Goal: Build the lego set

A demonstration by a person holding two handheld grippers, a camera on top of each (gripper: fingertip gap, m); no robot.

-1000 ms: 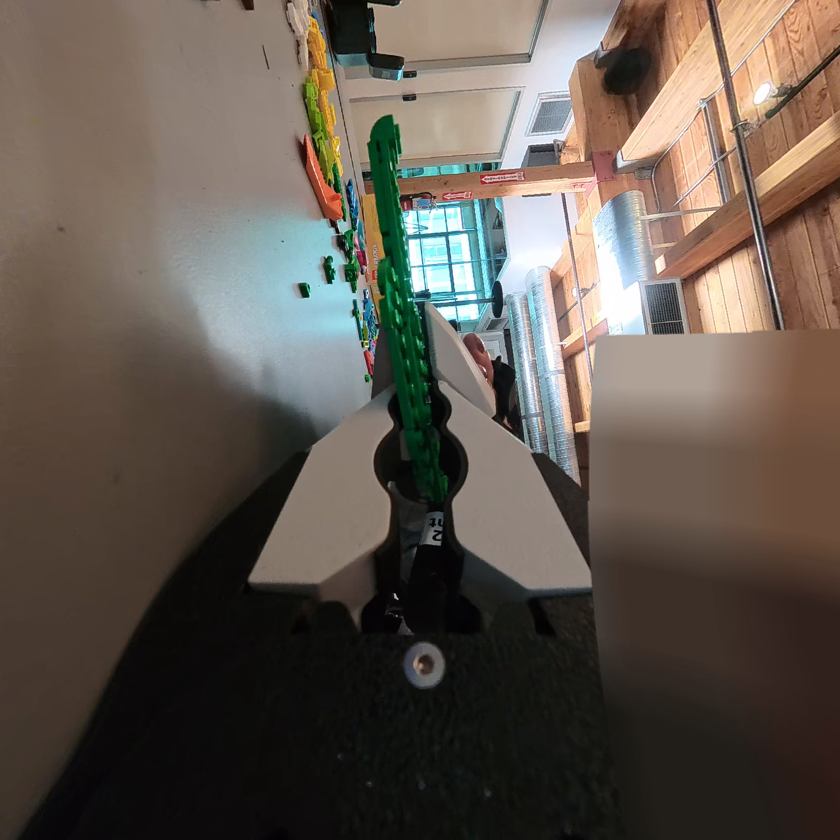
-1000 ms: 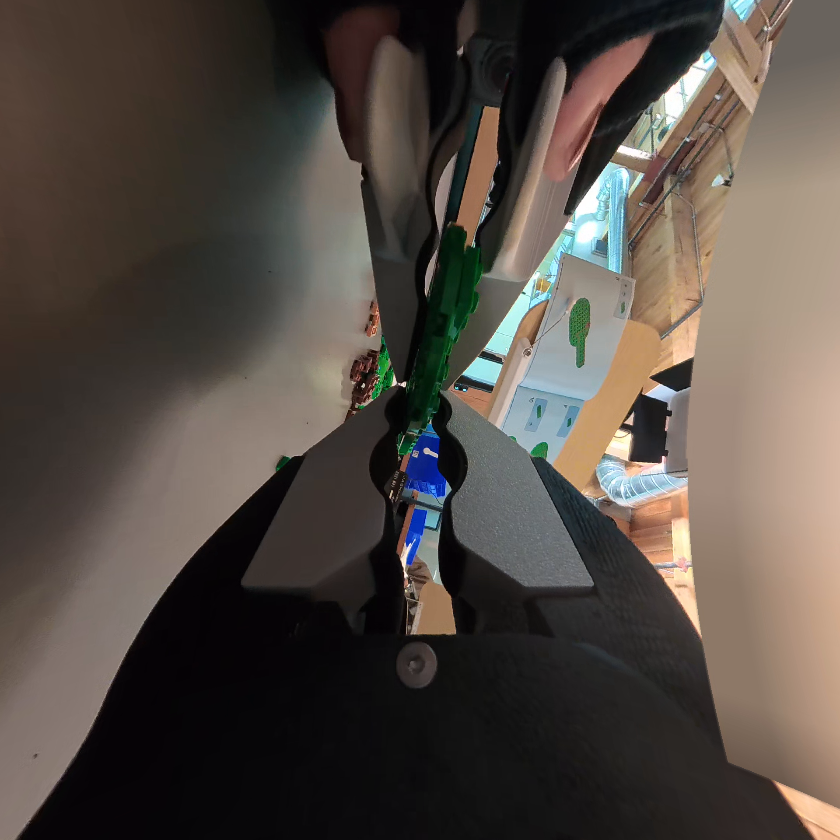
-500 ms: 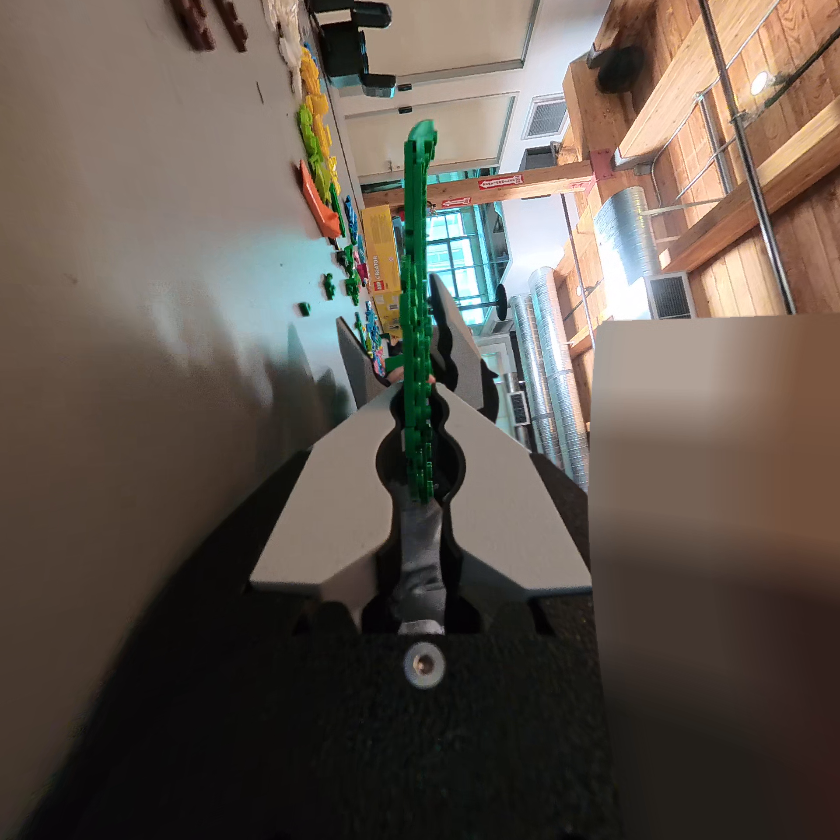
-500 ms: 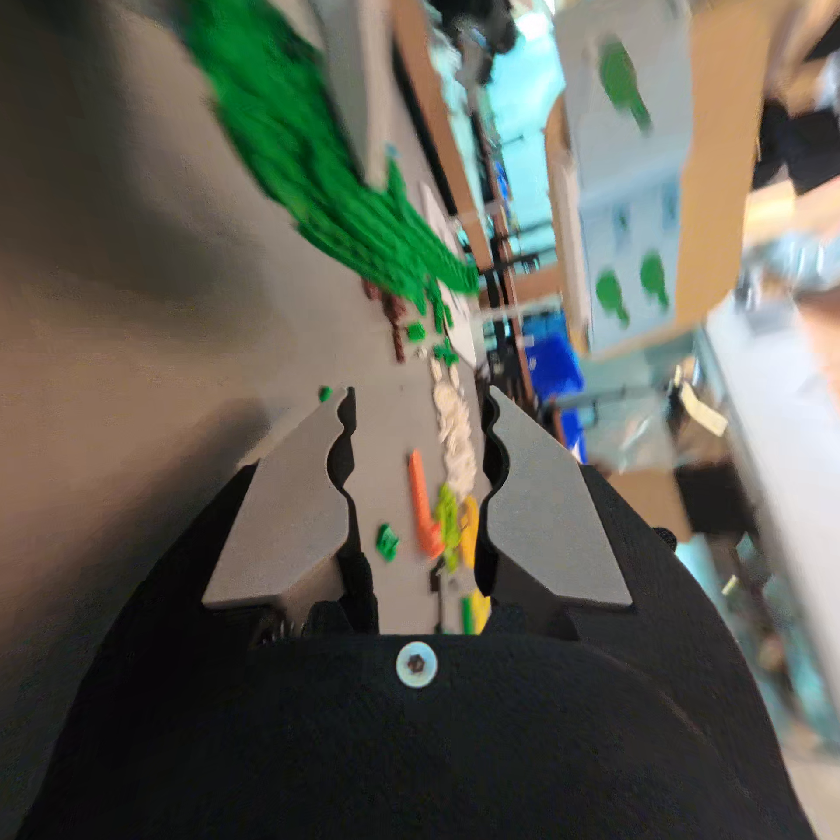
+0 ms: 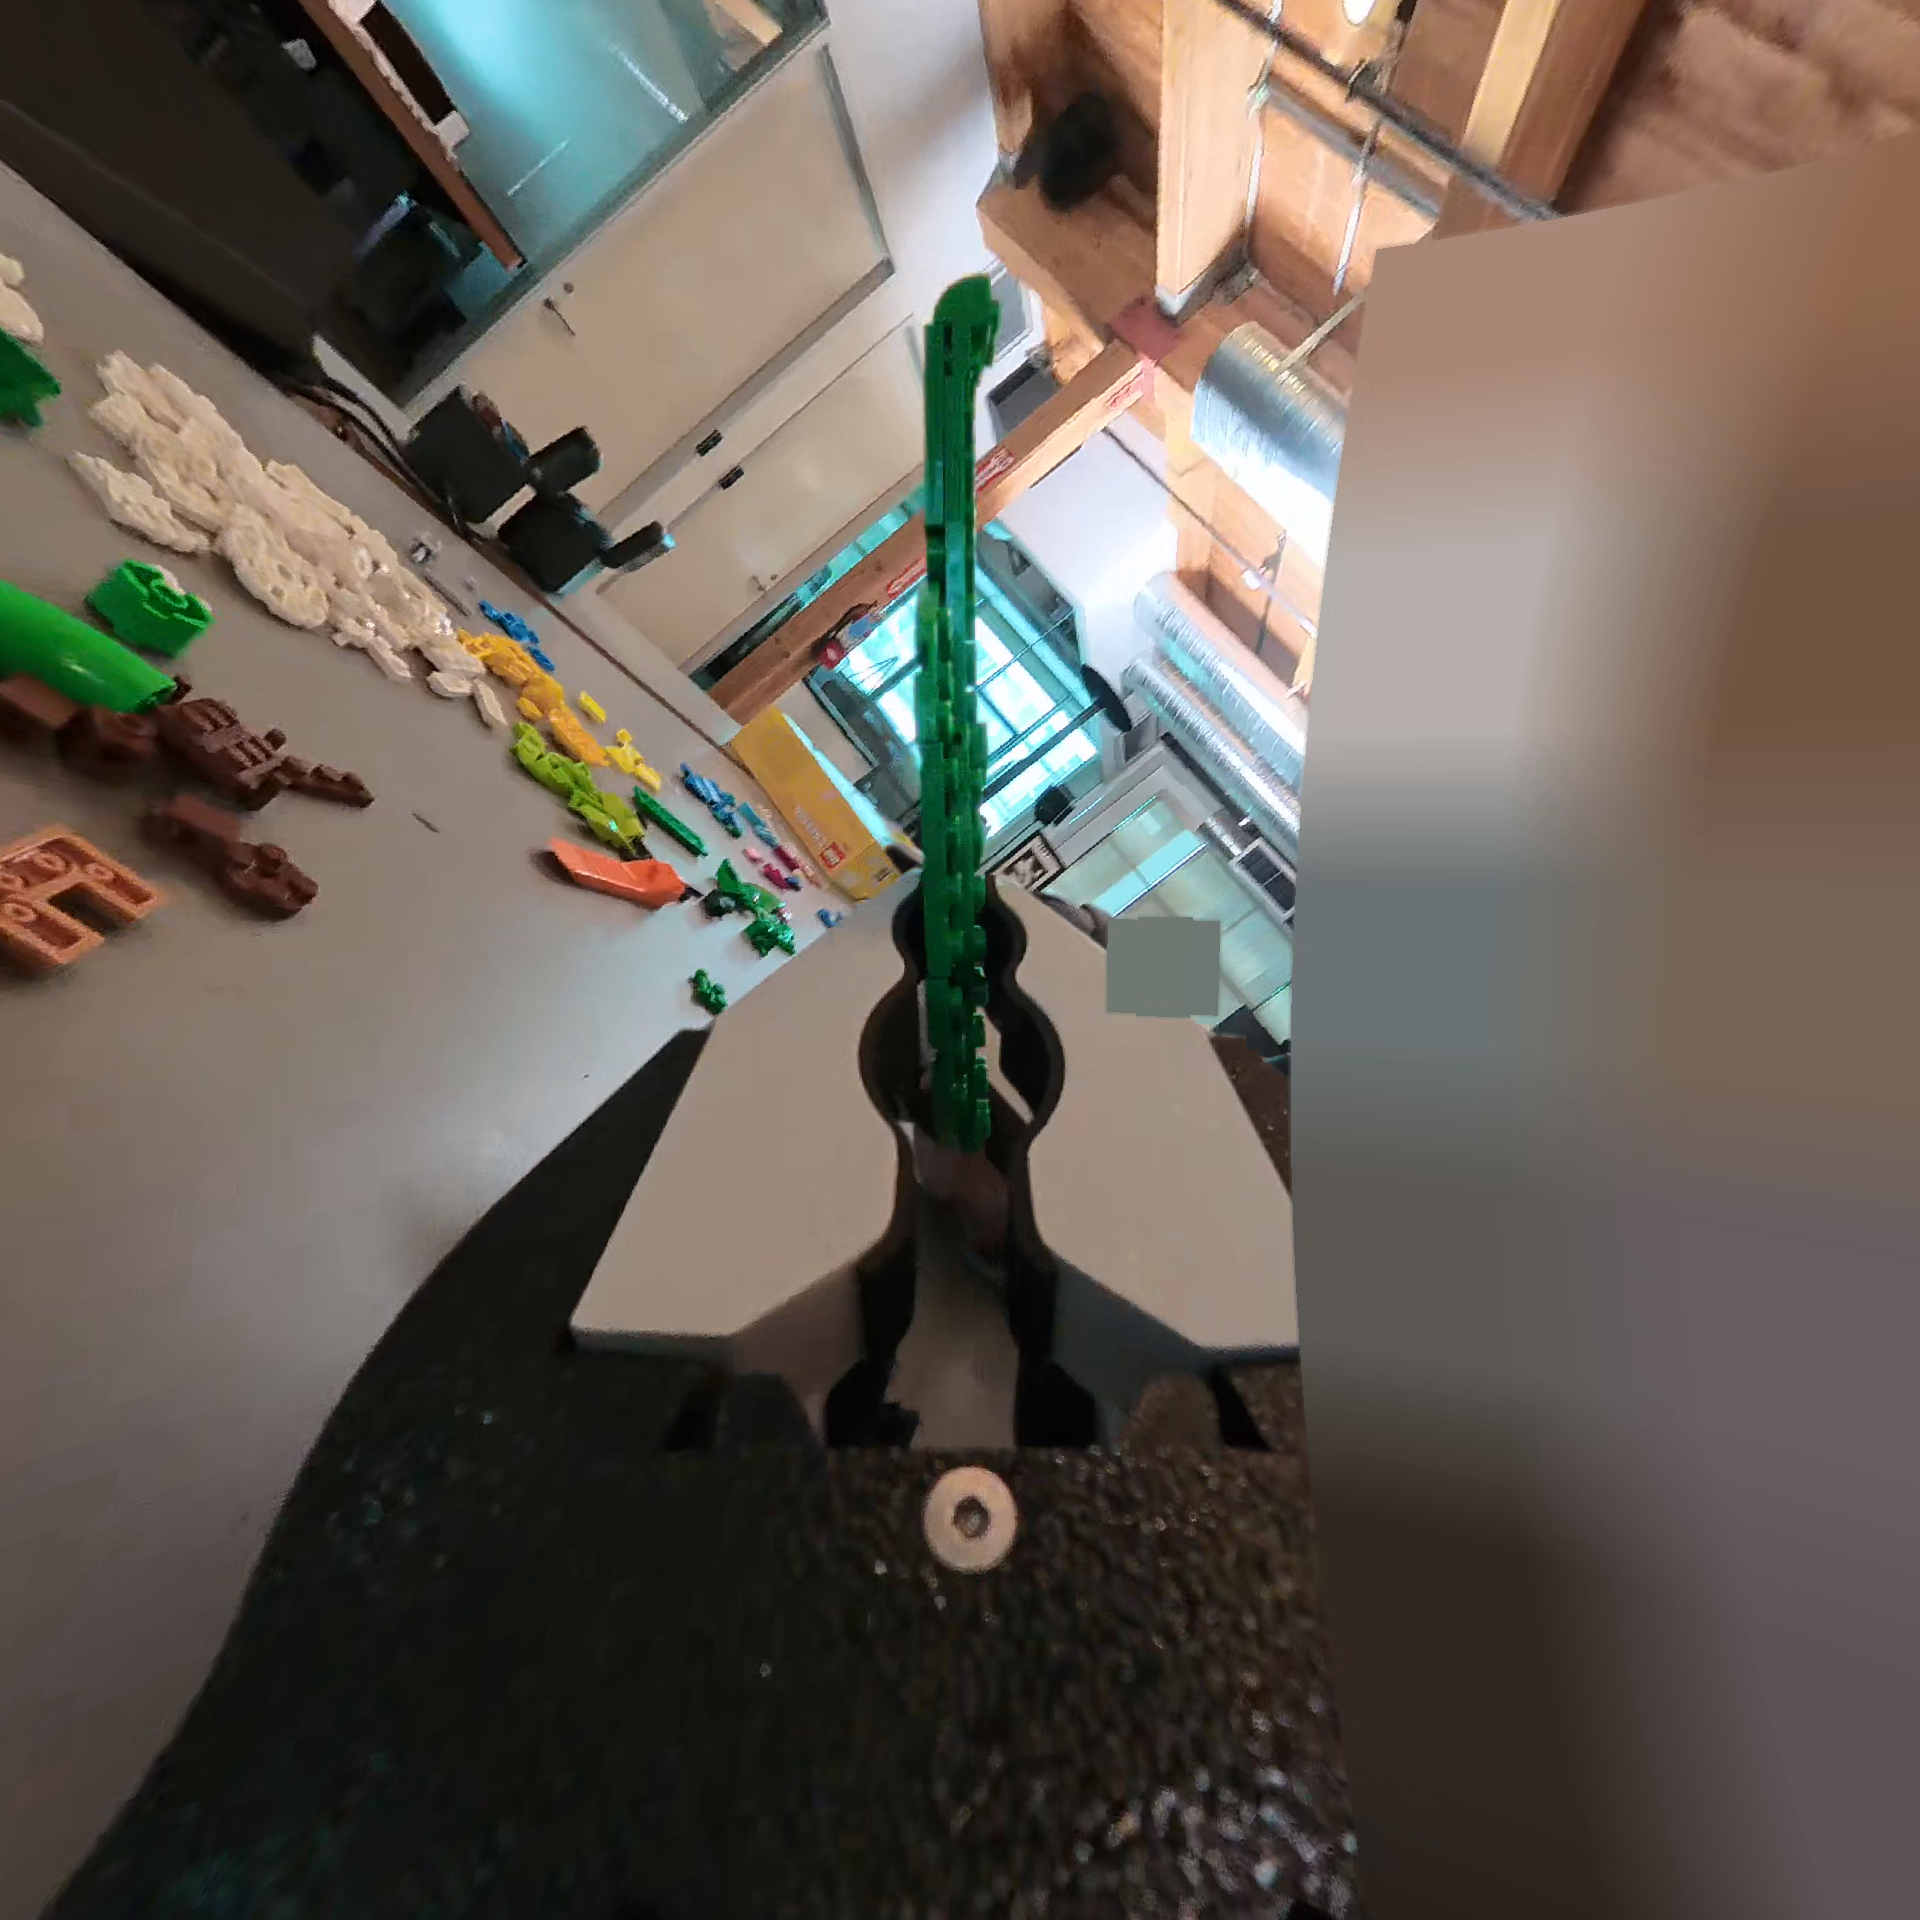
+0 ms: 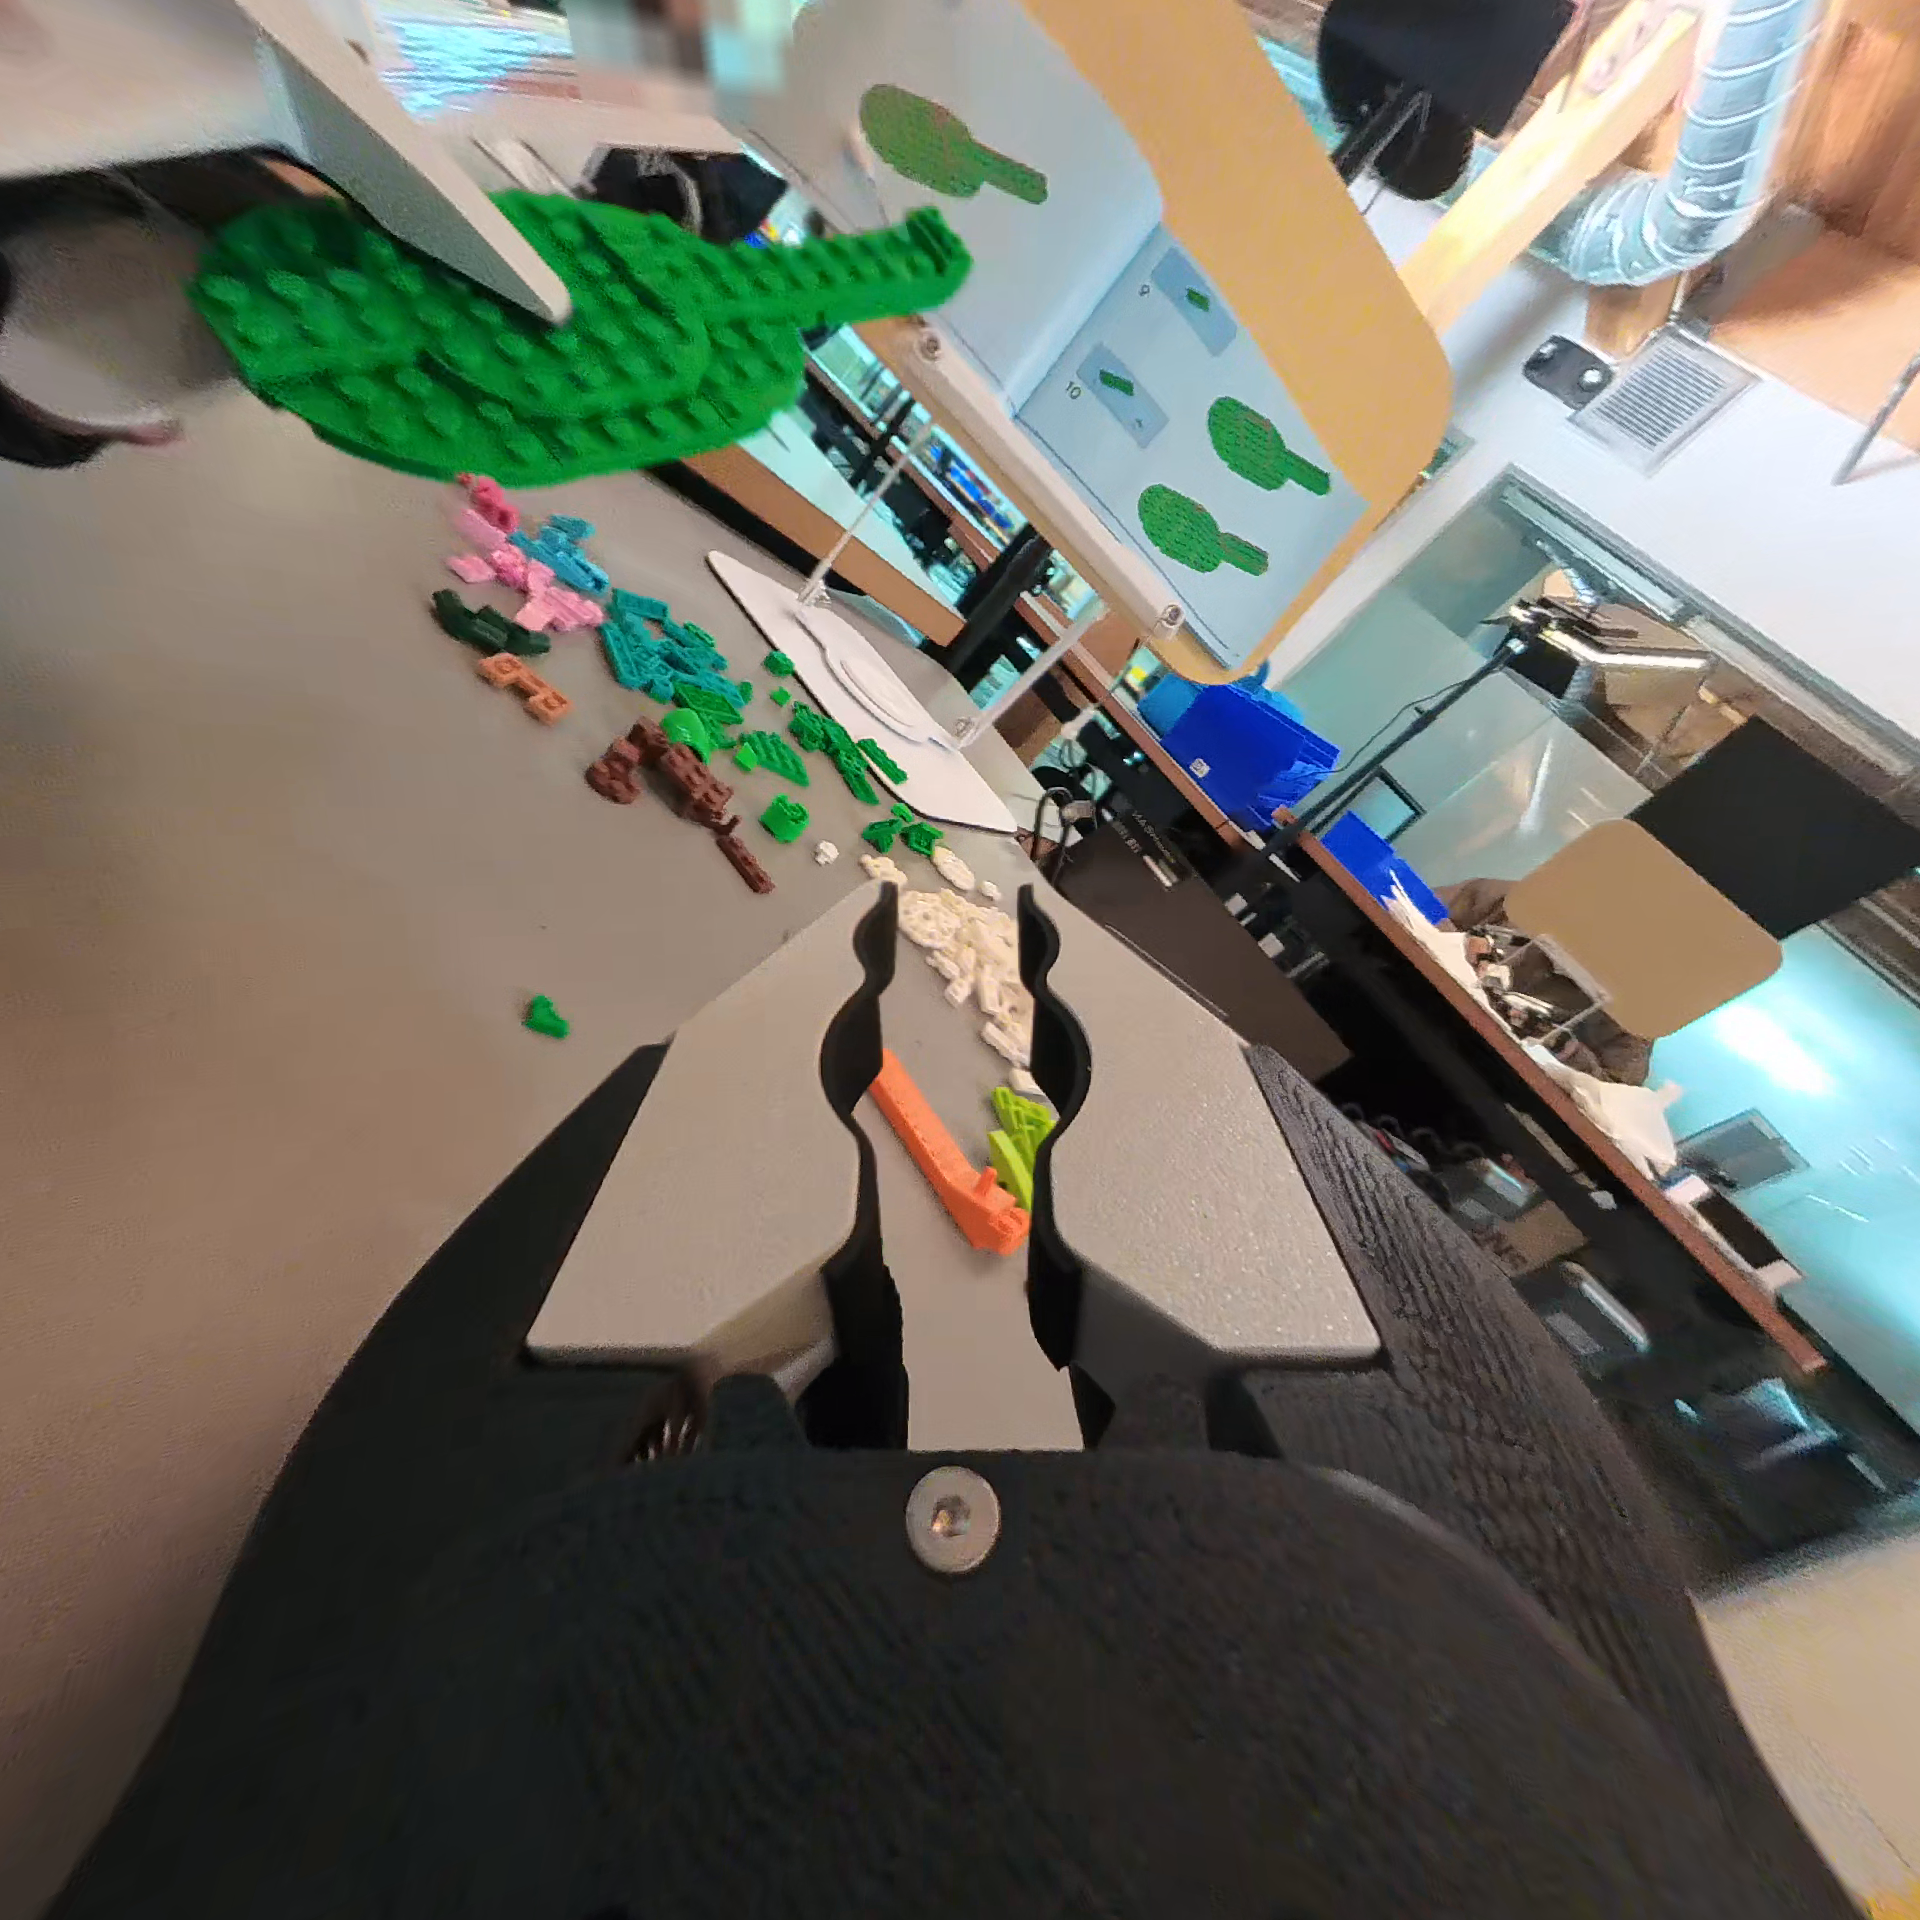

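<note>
My left gripper [image 5: 956, 904] is shut on a flat green plate assembly [image 5: 951, 623], which I see edge-on, rising from the jaws above the grey table [image 5: 312, 1091]. In the right wrist view the same assembly [image 6: 540, 343] shows its studded face at the upper left, clamped under a finger [image 6: 416, 177] of the left gripper. My right gripper [image 6: 956, 904] is open and empty, low over the table [image 6: 260, 935]. An orange piece [image 6: 935, 1153] and lime pieces [image 6: 1018, 1132] lie on the table behind the gap between its fingers.
Sorted piles of small bricks lie on the table: white [image 6: 966, 945], brown [image 6: 675, 779], green [image 6: 821, 738], teal and pink [image 6: 582, 592]. A lone green piece [image 6: 545, 1018] lies nearer. An instruction board on a white stand [image 6: 894, 707] is behind. A yellow box [image 5: 810, 810] lies at the far edge. The left gripper's tips are roughly 11 cm from the right gripper's.
The right gripper let go of the green assembly's end, opened wide, swung away over the table, then narrowed with nothing between its pads. The left gripper kept its grip and tilted.
</note>
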